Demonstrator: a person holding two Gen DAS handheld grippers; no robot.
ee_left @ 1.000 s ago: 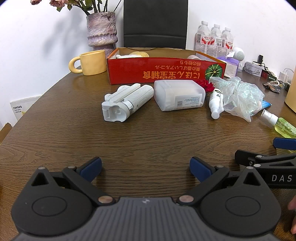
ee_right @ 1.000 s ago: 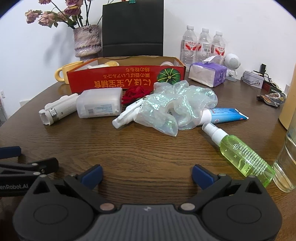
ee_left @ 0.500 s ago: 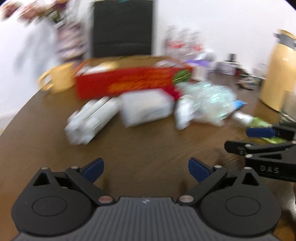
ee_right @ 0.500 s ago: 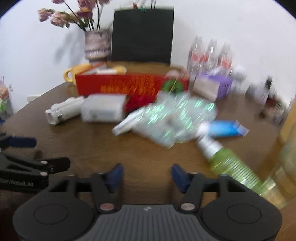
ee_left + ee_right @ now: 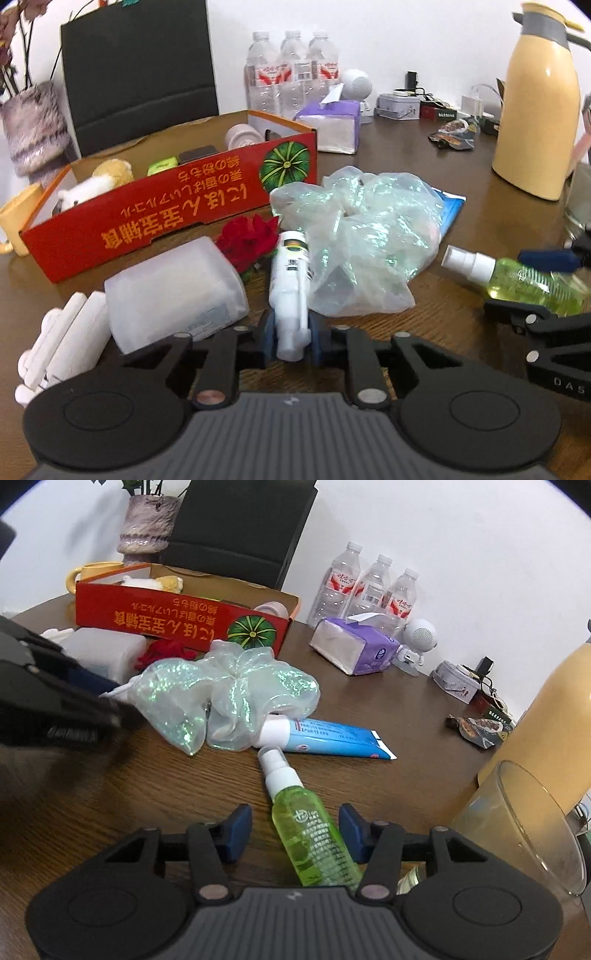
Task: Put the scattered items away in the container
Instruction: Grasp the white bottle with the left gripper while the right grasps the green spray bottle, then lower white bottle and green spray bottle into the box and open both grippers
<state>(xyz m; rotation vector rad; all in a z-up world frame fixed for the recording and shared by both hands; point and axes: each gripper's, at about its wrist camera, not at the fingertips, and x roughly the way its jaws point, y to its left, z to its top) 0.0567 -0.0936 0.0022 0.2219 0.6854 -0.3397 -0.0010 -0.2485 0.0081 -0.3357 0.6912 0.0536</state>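
The red box [image 5: 166,218] stands open on the bench [image 5: 461,332], and everything else is placed from it. Inside it lie one plush toy [image 5: 99,181], one green block [image 5: 162,166], one dark block [image 5: 197,153] and one pale roll [image 5: 242,134].

In front of the box's long red wall lie one frosted plastic case [image 5: 173,291], one red flower [image 5: 247,242], one white bottle [image 5: 291,291] and one crumpled shiny bag [image 5: 365,240]. Left of the case are white ribbed tubes [image 5: 62,343] (how many cannot be told). Past the bag, farther from the box, lie one blue tube [image 5: 332,736] and one green spray bottle [image 5: 306,827].

The left gripper [image 5: 291,338] has its two fingers [image 5: 267,332] drawn in against the cap end of the white bottle, one on each side, clamping it while it lies on the bench. The right gripper [image 5: 295,829] has its fingers [image 5: 238,827] spread wide on either side of the green spray bottle, with a gap on the left side; on the right, contact cannot be told.

Behind the box's right end stand three water bottles [image 5: 373,587], with one purple tissue pack [image 5: 354,650] and one round white speaker [image 5: 419,640] near them. One yellow jug [image 5: 537,107] stands far right of the box, and one yellow mug [image 5: 16,221] and one vase [image 5: 147,524] sit at its left end.
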